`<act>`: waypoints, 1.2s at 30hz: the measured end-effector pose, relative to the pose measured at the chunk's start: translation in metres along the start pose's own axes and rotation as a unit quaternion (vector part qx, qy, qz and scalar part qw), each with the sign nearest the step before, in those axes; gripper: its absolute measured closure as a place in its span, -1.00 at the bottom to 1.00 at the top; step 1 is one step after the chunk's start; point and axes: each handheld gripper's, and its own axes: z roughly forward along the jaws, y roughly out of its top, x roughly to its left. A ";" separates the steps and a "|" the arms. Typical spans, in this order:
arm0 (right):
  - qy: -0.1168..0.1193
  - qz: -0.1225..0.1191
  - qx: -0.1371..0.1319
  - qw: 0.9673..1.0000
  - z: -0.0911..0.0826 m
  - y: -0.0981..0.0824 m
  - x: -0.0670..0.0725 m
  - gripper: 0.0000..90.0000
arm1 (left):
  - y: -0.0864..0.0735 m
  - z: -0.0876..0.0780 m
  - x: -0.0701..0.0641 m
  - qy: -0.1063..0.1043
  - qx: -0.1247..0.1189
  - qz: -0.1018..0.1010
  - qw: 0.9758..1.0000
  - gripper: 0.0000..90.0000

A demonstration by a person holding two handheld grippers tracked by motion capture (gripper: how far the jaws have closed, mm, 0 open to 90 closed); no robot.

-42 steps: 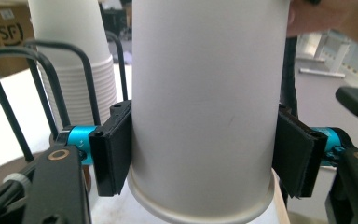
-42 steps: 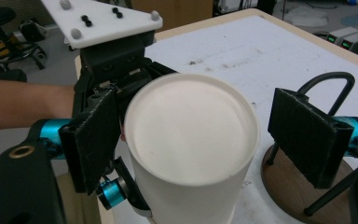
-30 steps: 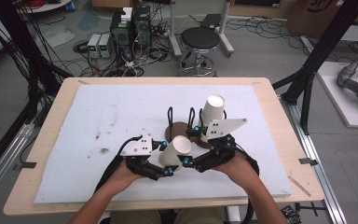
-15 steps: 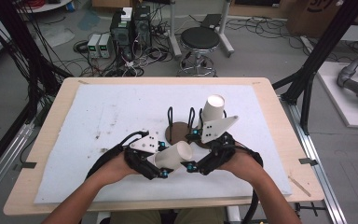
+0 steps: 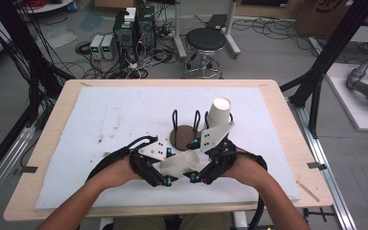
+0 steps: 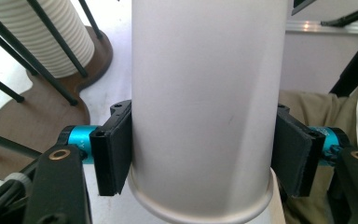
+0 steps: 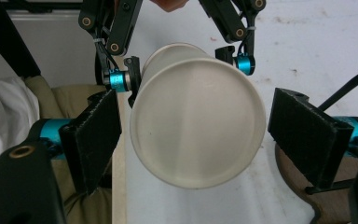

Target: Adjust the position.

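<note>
A white paper cup (image 5: 181,162) lies on its side above the table's near edge. My left gripper (image 5: 165,168) is shut on it. In the left gripper view both black pads (image 6: 114,154) press the cup's (image 6: 205,84) sides just above its rolled rim. My right gripper (image 5: 197,168) stands open around the cup's other end. In the right gripper view the cup's flat bottom (image 7: 198,121) faces me between the two spread pads (image 7: 307,135), with a gap on the right side. A tall stack of white cups (image 5: 219,112) stands on a brown wooden holder (image 5: 182,136) with black wire rods.
A white mat (image 5: 100,124) covers the wooden table (image 5: 278,110). The holder and cup stack (image 6: 42,37) sit just beyond my grippers, right of centre. A stool (image 5: 208,40), computer boxes and cables are on the floor past the far edge.
Both hands have drawn slightly toward the near edge. The cup now lies flatter, and the right gripper has closed in around its bottom end.
</note>
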 end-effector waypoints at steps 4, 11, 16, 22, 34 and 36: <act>0.007 -0.003 0.015 1.000 0.006 0.000 0.001 -0.61 | 0.000 0.001 -0.001 -0.005 0.004 0.004 1.000 -0.32; 0.021 -0.013 0.021 0.999 0.011 0.002 0.000 -0.42 | -0.001 0.002 0.000 -0.014 0.007 0.003 1.000 -0.32; 0.030 -0.018 0.030 0.999 0.014 0.002 0.000 -0.26 | -0.001 0.004 0.000 -0.019 0.010 0.005 1.000 -0.32; 0.033 -0.021 0.034 0.999 0.016 0.001 0.000 -0.23 | -0.001 0.006 0.000 -0.026 0.013 0.003 1.000 -0.32; 0.031 -0.009 0.000 0.999 0.004 -0.006 -0.002 -0.25 | -0.018 -0.002 0.001 -0.012 -0.092 -0.029 0.995 -0.60; 0.029 -0.002 -0.005 1.000 0.002 -0.010 -0.003 -0.25 | -0.024 -0.005 0.000 -0.007 -0.125 -0.038 0.991 -0.62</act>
